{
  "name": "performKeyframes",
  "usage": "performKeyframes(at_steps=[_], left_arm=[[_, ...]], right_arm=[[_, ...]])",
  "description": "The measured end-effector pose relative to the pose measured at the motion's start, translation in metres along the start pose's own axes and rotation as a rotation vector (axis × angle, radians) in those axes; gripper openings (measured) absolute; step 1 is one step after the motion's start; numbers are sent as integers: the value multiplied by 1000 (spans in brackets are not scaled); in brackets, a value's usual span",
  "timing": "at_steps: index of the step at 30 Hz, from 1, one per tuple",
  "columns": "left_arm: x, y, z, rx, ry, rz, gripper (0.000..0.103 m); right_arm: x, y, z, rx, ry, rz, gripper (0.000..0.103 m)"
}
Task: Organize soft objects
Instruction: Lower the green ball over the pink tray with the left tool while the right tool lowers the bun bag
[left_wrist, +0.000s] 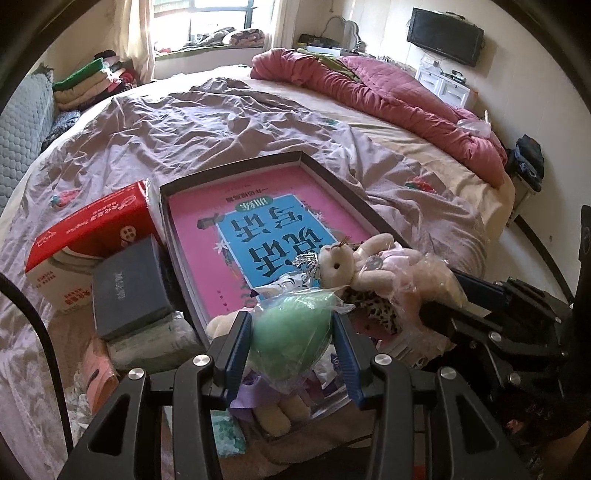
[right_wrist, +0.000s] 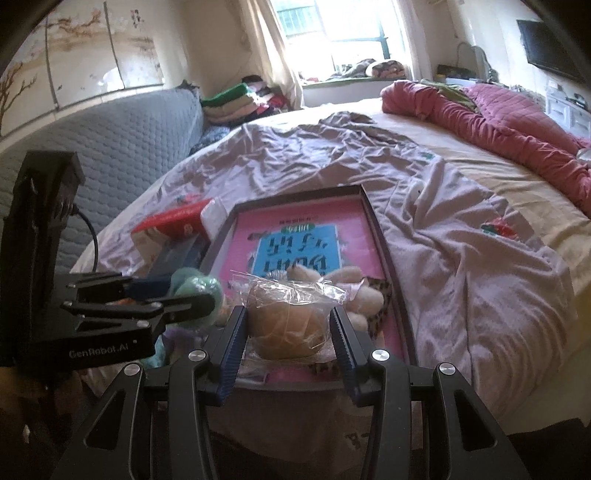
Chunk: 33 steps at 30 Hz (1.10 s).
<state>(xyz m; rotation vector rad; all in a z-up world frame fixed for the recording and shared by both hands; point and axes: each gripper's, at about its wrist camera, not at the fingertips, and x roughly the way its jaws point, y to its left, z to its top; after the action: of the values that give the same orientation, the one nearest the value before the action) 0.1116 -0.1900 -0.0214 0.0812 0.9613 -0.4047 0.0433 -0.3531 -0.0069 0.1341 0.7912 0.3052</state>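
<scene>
Blue fingers (left_wrist: 236, 350) clamp a green sponge (left_wrist: 291, 343) (plastic-wrapped); the right gripper (right_wrist: 287, 332) grips a tan one (right_wrist: 286, 325).

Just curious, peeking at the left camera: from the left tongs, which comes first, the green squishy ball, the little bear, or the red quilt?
1. Green squishy ball, gripped between the left tongs.
2. Little bear, just beyond, right, in the tray.
3. Red quilt, far across the bed.

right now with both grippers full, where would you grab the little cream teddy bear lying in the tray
Grip the cream teddy bear across its body, just below the head, coming down from above. It lies on its side atop the other toys in the tray, so the torso is its narrowest exposed part; the head looks rounder, with a crown that could snag.
</scene>
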Motion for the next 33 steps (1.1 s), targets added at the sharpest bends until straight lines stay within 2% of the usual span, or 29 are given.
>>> performKeyframes(at_steps=[14, 33], left_arm=[[15, 3, 8, -3, -11, -22, 45], [33, 10, 23, -15, -17, -19, 45]], right_arm=[[15, 2, -8, -24, 48, -14, 47], [26, 6, -8, -36, 68, -27, 47]])
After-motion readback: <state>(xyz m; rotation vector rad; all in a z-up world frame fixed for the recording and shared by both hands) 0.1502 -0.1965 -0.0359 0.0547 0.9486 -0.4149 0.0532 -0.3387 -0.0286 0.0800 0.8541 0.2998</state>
